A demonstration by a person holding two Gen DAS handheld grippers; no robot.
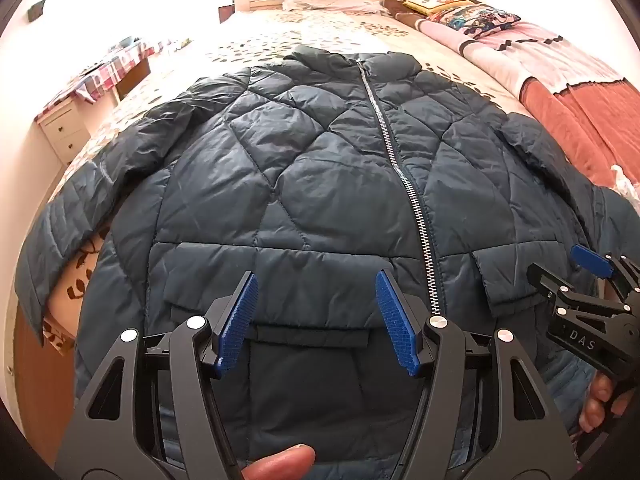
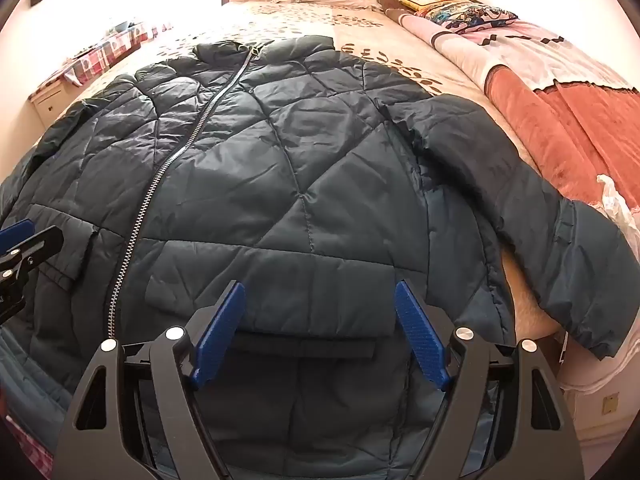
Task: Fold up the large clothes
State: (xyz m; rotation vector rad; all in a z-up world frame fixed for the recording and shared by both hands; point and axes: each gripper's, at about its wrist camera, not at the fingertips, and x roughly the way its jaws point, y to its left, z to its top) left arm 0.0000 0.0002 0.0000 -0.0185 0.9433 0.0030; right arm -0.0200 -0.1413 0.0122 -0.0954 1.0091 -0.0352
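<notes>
Hand-held gripper [image 1: 316, 320] open above quilted jacket [image 1: 320, 168]

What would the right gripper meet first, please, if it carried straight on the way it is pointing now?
Most likely the dark quilted jacket spread on the bed. The right gripper is open and angled down over the pocket flap near the hem. Nothing shows between its fingers and the fabric, though depth is hard to judge.

A dark quilted jacket [image 2: 304, 184] lies zipped and spread flat on the bed [image 2: 360, 46], the right claw [image 2: 320, 332] hovering open above its hem, nothing between its blue pads [image 2: 422, 344].
</notes>
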